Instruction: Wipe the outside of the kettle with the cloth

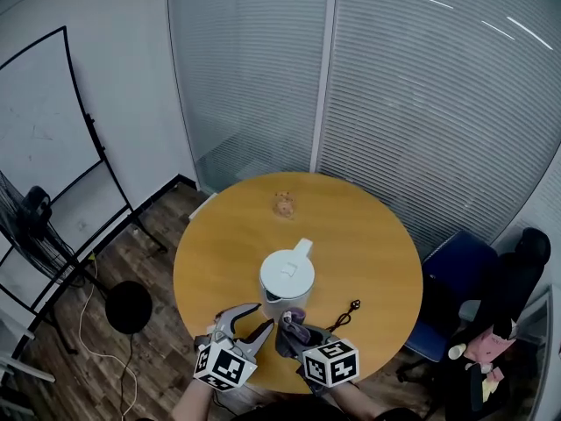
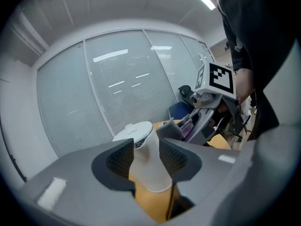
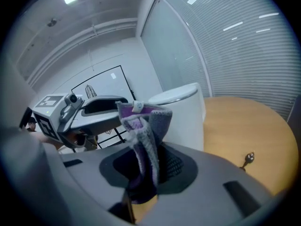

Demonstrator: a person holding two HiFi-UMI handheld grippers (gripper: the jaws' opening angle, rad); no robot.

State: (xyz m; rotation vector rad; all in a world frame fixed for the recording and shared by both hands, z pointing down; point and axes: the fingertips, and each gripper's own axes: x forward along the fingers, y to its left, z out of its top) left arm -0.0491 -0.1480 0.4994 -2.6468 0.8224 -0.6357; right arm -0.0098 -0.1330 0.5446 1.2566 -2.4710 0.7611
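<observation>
Kettle (image 1: 287,279) near my table (image 1: 368,235) edge; right gripper (image 3: 148,163) clasps the cloth (image 3: 143,135), left gripper (image 2: 145,155) spread empty; unsteadied, wiping may tip it.

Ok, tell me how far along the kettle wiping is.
Done: the cloth is picked up, clamped in the right gripper. In hand: it is held close to the kettle, contact unclear. To do: the wiping itself; the left gripper is open and empty, aimed at the kettle.

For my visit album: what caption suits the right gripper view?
The right gripper, jaws shut on a purple-grey cloth, near the white kettle on a round wooden table.
</observation>
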